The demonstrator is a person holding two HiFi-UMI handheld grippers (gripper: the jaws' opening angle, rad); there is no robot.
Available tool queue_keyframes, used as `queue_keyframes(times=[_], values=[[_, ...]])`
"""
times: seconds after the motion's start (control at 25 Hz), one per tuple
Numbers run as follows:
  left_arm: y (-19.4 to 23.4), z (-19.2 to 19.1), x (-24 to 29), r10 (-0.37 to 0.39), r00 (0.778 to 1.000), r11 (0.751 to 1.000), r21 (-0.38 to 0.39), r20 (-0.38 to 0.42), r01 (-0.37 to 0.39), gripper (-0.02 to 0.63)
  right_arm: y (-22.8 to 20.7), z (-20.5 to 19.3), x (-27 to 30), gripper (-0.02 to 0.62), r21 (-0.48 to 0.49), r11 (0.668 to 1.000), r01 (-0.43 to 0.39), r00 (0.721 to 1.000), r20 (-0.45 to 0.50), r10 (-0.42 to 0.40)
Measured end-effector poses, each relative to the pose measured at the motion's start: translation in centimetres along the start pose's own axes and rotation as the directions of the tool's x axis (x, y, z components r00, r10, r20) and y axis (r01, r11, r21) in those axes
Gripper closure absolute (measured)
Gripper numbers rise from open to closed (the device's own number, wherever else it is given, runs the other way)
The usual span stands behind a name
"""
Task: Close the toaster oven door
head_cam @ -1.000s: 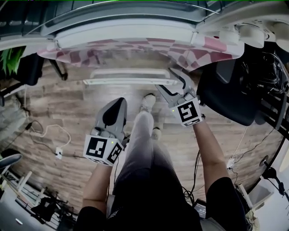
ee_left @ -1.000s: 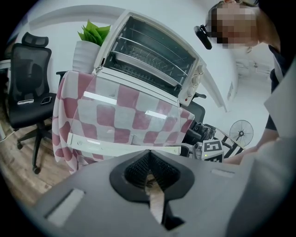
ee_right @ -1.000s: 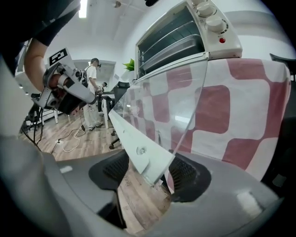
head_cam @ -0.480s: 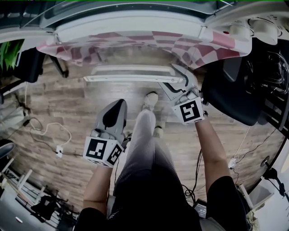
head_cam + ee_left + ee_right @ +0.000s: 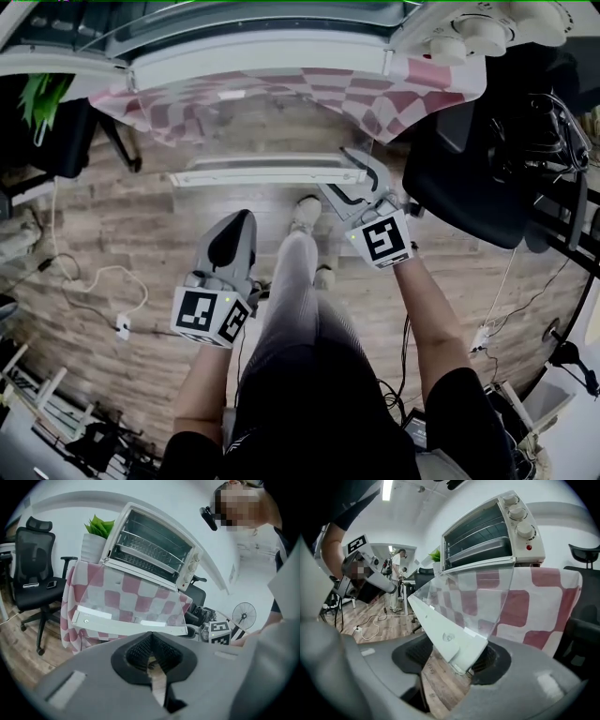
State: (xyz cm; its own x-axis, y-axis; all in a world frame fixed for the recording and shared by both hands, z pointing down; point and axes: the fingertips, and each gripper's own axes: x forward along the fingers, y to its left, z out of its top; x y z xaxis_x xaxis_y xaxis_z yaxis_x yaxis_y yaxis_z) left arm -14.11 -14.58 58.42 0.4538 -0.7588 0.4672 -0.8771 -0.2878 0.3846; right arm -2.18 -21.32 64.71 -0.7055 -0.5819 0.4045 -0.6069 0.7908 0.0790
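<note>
The white toaster oven [image 5: 262, 37] stands on a table under a red-checked cloth [image 5: 394, 94], its glass door [image 5: 267, 171] swung down and open. My right gripper [image 5: 349, 178] is at the door's right end. In the right gripper view the door [image 5: 459, 606] has its front corner between the jaws of the right gripper [image 5: 450, 660]. The jaws have just been closing, and floor still shows between the left pad and the door. My left gripper [image 5: 239, 220] hangs below the door, shut on nothing; from the left gripper [image 5: 150, 637] the oven [image 5: 150, 545] lies ahead.
A black office chair [image 5: 469, 187] stands right of the table, another chair [image 5: 33, 569] to the left. A potted plant [image 5: 96, 529] sits beside the oven. Cables [image 5: 103, 281] trail over the wooden floor. The person's legs are between the two grippers.
The right gripper's jaws have narrowed around the door's right end. Both grippers have risen a little toward the oven.
</note>
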Motion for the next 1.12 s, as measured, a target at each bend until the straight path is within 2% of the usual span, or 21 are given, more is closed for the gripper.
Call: queue_keyframes(times=[0.28, 0.68, 1.12], values=[[-1.9, 1.1, -2.7, -0.019, 0.999, 1.0, 0.003, 0.044, 0.019, 0.589, 1.5, 1.8, -2.3, 0.37, 0.112, 0.994, 0.014, 1.0, 0.015, -0.016], [-3.3, 3.4, -6.0, -0.032, 0.995, 0.999, 0.013, 0.099, 0.031, 0.589, 2.3, 5.3, -5.1, 0.376, 0.197, 0.98, 0.009, 0.999, 0.035, -0.016], [-6.3, 6.4, -8.2, -0.058, 0.981, 0.998, 0.038, 0.184, 0.052, 0.589, 2.2, 11.2, -7.8, 0.385, 0.279, 0.96, 0.014, 0.992, 0.119, -0.049]])
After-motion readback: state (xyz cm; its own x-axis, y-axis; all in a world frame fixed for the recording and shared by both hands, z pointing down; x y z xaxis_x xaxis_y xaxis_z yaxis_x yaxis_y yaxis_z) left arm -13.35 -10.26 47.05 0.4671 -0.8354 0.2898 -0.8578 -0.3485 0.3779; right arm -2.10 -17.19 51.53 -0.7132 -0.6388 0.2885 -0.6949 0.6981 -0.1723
